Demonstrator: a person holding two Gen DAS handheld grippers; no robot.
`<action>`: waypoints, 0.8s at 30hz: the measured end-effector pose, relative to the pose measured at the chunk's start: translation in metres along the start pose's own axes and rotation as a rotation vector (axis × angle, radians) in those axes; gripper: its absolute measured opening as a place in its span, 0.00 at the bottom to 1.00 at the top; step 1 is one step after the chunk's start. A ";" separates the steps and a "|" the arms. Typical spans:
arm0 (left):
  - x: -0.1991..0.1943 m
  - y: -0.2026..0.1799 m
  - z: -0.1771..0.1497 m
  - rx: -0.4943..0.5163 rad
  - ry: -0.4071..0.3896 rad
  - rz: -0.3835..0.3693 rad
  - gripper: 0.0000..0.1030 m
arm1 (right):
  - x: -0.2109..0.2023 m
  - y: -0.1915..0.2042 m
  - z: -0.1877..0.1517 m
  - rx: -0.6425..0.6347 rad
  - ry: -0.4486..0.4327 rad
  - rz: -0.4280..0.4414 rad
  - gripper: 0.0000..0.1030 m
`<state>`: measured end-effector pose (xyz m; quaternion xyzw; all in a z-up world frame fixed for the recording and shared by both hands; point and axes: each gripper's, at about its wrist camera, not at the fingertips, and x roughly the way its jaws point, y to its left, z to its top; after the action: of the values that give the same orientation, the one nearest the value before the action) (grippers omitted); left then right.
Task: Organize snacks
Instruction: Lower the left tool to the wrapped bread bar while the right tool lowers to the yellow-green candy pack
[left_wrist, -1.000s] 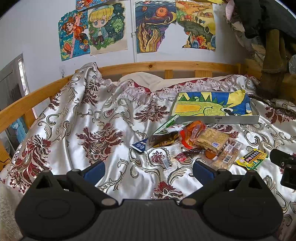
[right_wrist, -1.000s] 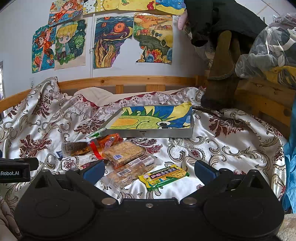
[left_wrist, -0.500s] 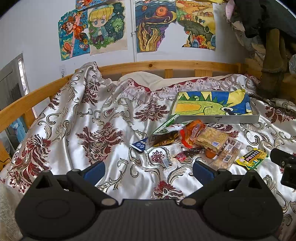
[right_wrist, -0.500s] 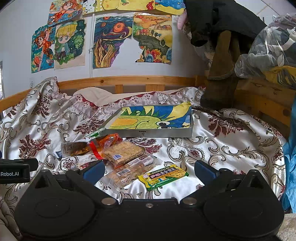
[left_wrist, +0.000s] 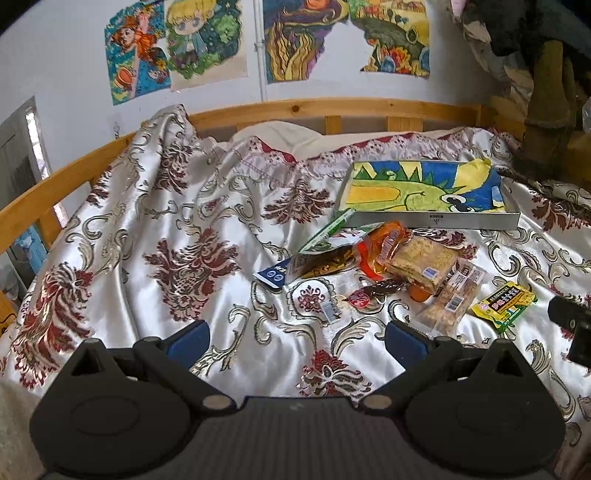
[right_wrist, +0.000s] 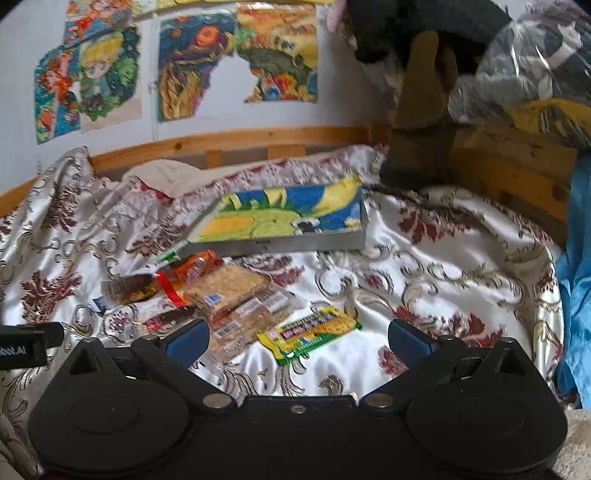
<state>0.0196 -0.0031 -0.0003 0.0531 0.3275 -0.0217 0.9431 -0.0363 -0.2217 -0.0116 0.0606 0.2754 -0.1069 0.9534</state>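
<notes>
Crinkled snack packets (left_wrist: 406, 266) lie heaped just before the tray (left_wrist: 428, 220); left gripper (left_wrist: 295, 338) and right gripper (right_wrist: 297, 338) hover nearby, jaws wide, empty.

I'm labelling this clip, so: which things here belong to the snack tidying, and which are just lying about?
Job:
snack packets
yellow-green packet
tray
left tool, open
right tool, open

Lying about:
bedspread
pillow
wall drawings
hanging clothes
bed rail

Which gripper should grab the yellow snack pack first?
Probably the right gripper: the yellow snack pack lies just ahead between its open fingers. The left gripper faces bare bedspread.
</notes>
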 end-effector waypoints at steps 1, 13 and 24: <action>0.002 -0.001 0.004 0.005 0.009 -0.007 0.99 | 0.003 -0.002 0.002 0.010 0.017 -0.001 0.99; 0.051 -0.042 0.043 0.130 0.011 -0.209 1.00 | 0.102 -0.056 0.047 0.284 0.338 0.064 1.00; 0.107 -0.095 0.041 0.269 0.048 -0.329 0.99 | 0.156 -0.078 0.033 0.447 0.469 0.170 0.99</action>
<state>0.1213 -0.1030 -0.0427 0.1249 0.3484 -0.2175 0.9032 0.0911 -0.3297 -0.0719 0.3140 0.4509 -0.0677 0.8328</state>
